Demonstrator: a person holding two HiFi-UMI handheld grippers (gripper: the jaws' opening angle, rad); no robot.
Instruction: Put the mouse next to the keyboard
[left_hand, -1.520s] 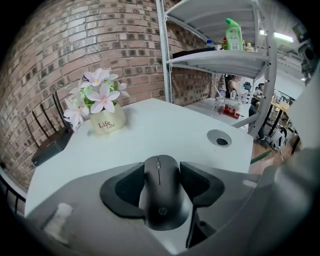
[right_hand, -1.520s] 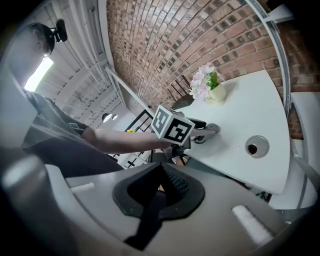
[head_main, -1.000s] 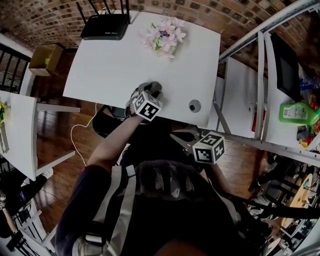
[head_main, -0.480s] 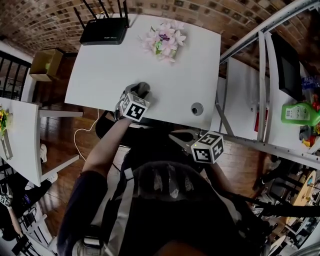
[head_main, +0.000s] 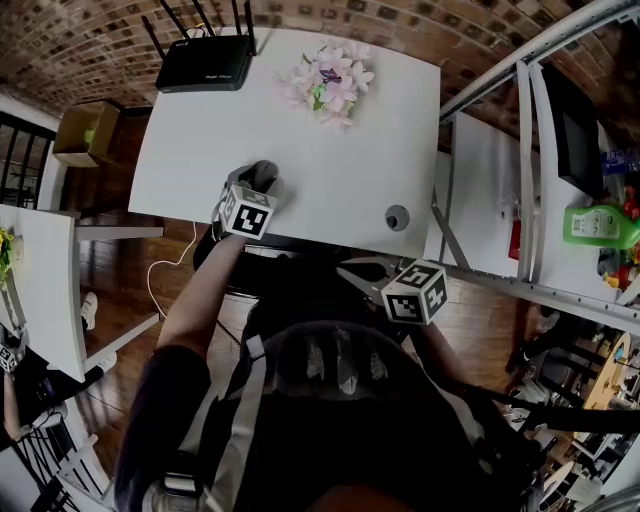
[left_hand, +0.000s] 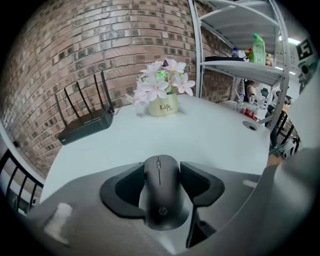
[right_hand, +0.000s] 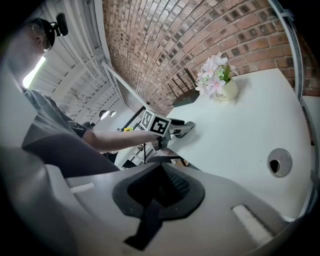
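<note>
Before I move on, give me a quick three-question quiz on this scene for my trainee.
1. True or false: the left gripper is shut on the black computer mouse.
2. Which thing sits at the far left corner of the white table in the head view? A: black router with antennas; B: red kettle; C: laptop.
3. Does any view show a keyboard?
Key: 1 true; 2 A; 3 no, none shows.
</note>
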